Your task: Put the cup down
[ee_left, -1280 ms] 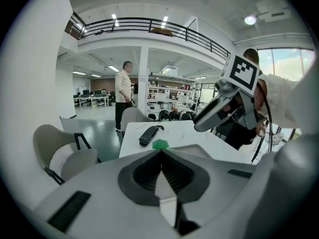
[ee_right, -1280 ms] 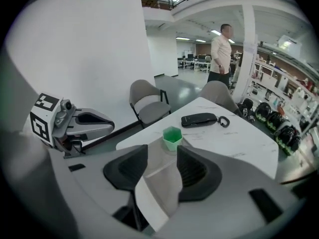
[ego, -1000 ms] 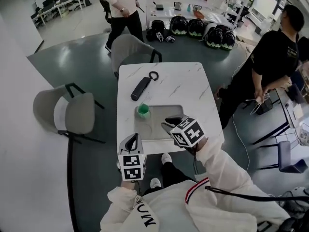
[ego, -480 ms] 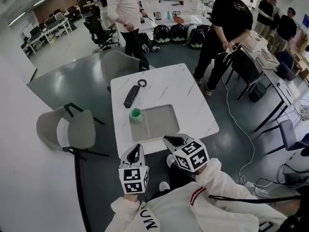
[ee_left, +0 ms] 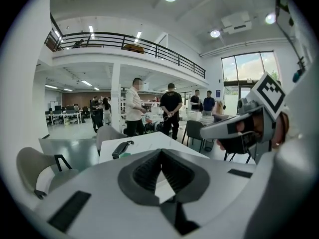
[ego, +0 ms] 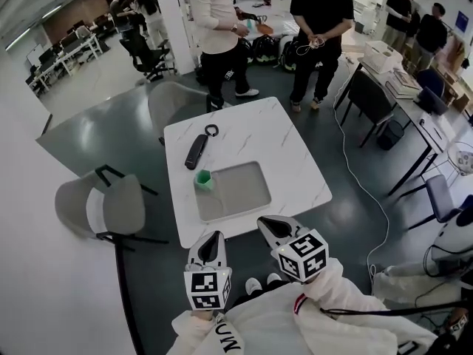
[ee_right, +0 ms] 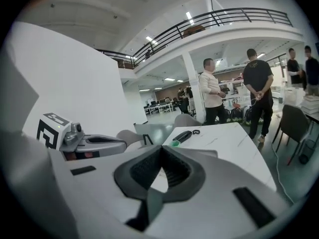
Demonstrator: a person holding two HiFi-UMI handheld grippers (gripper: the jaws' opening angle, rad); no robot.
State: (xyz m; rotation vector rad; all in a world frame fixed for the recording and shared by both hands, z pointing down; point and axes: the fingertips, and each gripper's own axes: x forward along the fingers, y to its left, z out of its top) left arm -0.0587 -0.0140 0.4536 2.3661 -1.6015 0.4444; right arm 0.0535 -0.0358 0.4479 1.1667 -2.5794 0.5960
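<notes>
The small green cup [ego: 203,180] stands upright on the left edge of the grey tray [ego: 240,191] on the white marble table [ego: 255,135]. No gripper touches it. My left gripper [ego: 214,237] and right gripper [ego: 267,222] hover short of the table's near edge, both shut and holding nothing. From the left gripper view its jaws [ee_left: 160,152] meet, with the cup [ee_left: 124,155] a green speck beyond. The right gripper [ee_right: 160,148] shows its jaws together as well, and the cup [ee_right: 174,143] sits far ahead on the table.
A black handled object with a loop [ego: 196,150] lies behind the cup. One grey chair [ego: 111,205] stands left of the table and another [ego: 174,98] at its far side. Two people [ego: 222,28] [ego: 321,21] stand beyond the table. A cable [ego: 355,168] trails over the floor at right.
Both grippers have drawn back from the tray to beyond the table's near edge. The right gripper's jaws have closed. The cup stays on the tray. People in the background have walked.
</notes>
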